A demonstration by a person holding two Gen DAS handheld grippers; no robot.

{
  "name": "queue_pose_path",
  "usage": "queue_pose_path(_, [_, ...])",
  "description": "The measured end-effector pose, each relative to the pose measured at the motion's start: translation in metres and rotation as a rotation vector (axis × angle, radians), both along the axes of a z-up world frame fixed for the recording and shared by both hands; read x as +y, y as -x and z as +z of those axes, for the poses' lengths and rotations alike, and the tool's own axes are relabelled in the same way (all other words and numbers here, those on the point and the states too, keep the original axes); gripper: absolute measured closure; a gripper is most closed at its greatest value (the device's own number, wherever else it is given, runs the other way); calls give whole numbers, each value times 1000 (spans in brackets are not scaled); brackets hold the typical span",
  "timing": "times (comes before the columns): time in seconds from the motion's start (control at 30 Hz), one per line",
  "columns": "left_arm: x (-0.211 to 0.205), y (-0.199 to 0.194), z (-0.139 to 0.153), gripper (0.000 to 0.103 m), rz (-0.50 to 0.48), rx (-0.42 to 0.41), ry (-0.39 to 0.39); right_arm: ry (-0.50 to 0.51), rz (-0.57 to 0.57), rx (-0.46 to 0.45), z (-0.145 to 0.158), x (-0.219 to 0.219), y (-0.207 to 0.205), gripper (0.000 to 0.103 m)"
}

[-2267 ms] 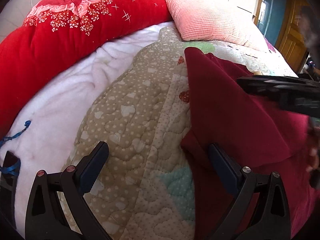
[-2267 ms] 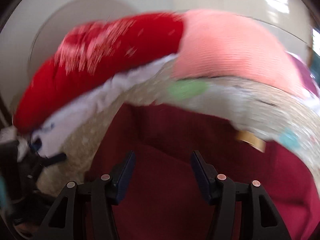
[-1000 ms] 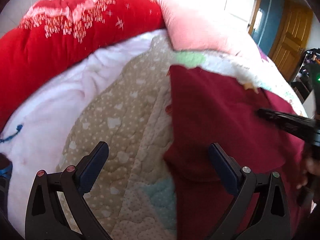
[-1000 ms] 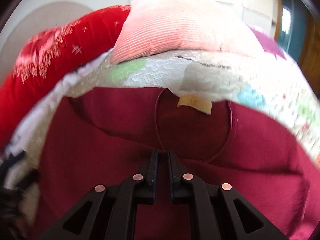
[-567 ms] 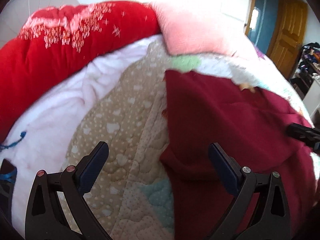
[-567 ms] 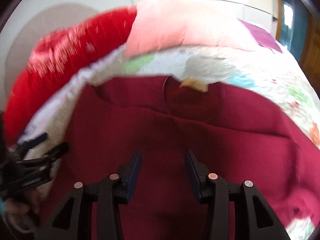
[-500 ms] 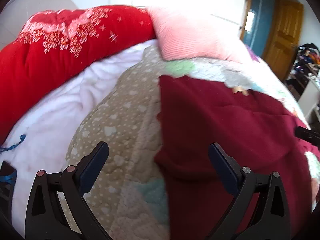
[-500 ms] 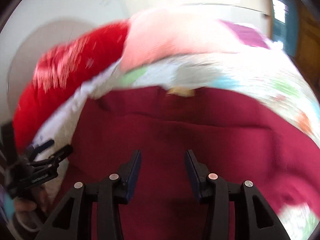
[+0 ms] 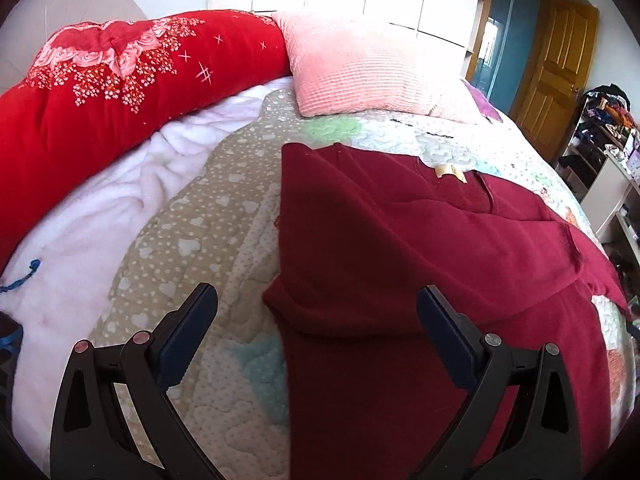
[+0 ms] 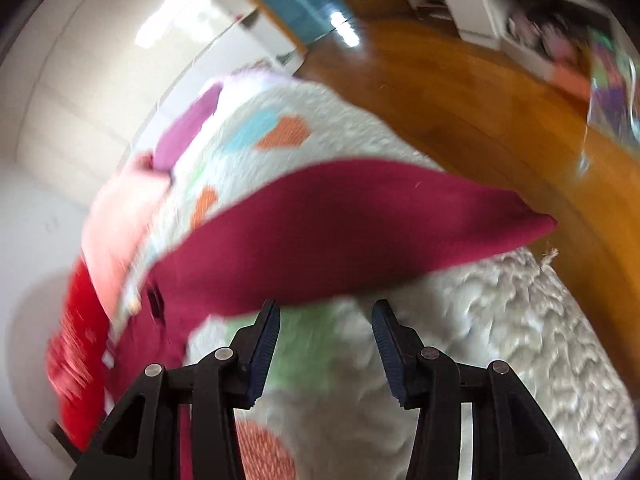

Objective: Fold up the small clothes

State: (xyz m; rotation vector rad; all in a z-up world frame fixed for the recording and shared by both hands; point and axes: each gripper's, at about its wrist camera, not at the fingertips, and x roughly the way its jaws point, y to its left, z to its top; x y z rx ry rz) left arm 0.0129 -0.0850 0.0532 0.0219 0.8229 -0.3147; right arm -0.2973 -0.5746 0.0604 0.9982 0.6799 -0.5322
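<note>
1. The sweater (image 9: 400, 248), dark red, lies spread on the quilt (image 9: 192, 232) of the bed, neck label toward the pink pillow (image 9: 360, 68). Its left sleeve looks already folded in across the body, with the folded edge running straight down the quilt.

2. In the right wrist view the other sleeve (image 10: 360, 216) stretches out flat over the quilt toward the bed's edge, above the wooden floor (image 10: 460, 92). It is unfolded.

3. Step in hand, as I judge it: the second sleeve fold. One side is done, and the right gripper (image 10: 325, 338) faces the free sleeve.

4. The next move calls for taking that sleeve near its cuff or outer edge, lifting it clear of the quilt, and laying it across the body to match the first fold.

5. Right gripper: jaws partly apart, nothing between them. The sleeve lies just beyond the tips, and I cannot tell whether they touch it. The view is blurred.

6. Left gripper (image 9: 316, 320): jaws wide apart, empty, over the sweater's folded left edge, with no cloth pinched.
</note>
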Motion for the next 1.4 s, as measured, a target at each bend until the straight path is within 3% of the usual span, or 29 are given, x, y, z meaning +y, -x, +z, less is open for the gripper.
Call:
queue_pose_path(0.13, [1, -4, -4, 3, 4, 24, 7, -35, -80, -113, -12, -25, -8, 59])
queue_pose_path(0.17, [4, -5, -4, 3, 9, 26, 16, -9, -75, -95, -10, -27, -16, 75])
queue_pose_path(0.2, [6, -5, -3, 3, 13, 26, 23, 31, -56, -63, -4, -25, -27, 83])
queue_pose_path(0.27, [11, -8, -1, 3, 27, 22, 34, 109, -4, -72, 16, -16, -43, 89])
queue_pose_path(0.43, [27, -14, 4, 3, 68, 28, 77, 324, 237, -189, 98, 45, -98, 91])
queue_pose_path(0.57, [39, -17, 8, 3, 92, 25, 112, 425, 551, -261, 134, 146, -177, 91])
queue_pose_path(0.63, [43, -18, 9, 3, 98, 25, 122, 451, 731, -264, 125, 210, -215, 91])
queue_pose_path(0.7, [46, -20, 8, 3, 101, 31, 126, 453, 887, -211, 100, 264, -239, 91])
queue_pose_path(0.77, [49, -22, 7, 3, 103, 38, 131, 452, 1054, -59, 59, 317, -262, 91])
queue_pose_path(0.83, [52, -23, 7, 3, 104, 47, 143, 454, 1134, 51, 30, 340, -269, 90])
queue_pose_path(0.93, [56, -24, 7, 3, 104, 55, 162, 413, 1092, 17, 32, 324, -258, 87])
queue_pose_path(1.0, [57, -24, 7, 3, 105, 56, 165, 348, 1018, -49, 47, 302, -249, 66])
queue_pose_path(1.07, [57, -24, 6, 3, 105, 59, 162, 263, 946, -122, 56, 281, -233, 51])
queue_pose_path(1.17, [56, -24, 6, 3, 105, 57, 161, 150, 858, -152, 48, 257, -227, 51])
queue_pose_path(1.3, [56, -23, 7, 3, 106, 39, 148, 47, 747, -165, 30, 235, -251, 52])
queue_pose_path(1.33, [57, -23, 8, 3, 106, 37, 148, 30, 724, -185, 27, 233, -261, 57])
queue_pose_path(1.37, [58, -24, 8, 3, 106, 37, 152, 29, 715, -196, 29, 234, -267, 74])
queue_pose_path(1.4, [60, -24, 8, 3, 104, 37, 162, 46, 708, -210, 35, 238, -272, 82])
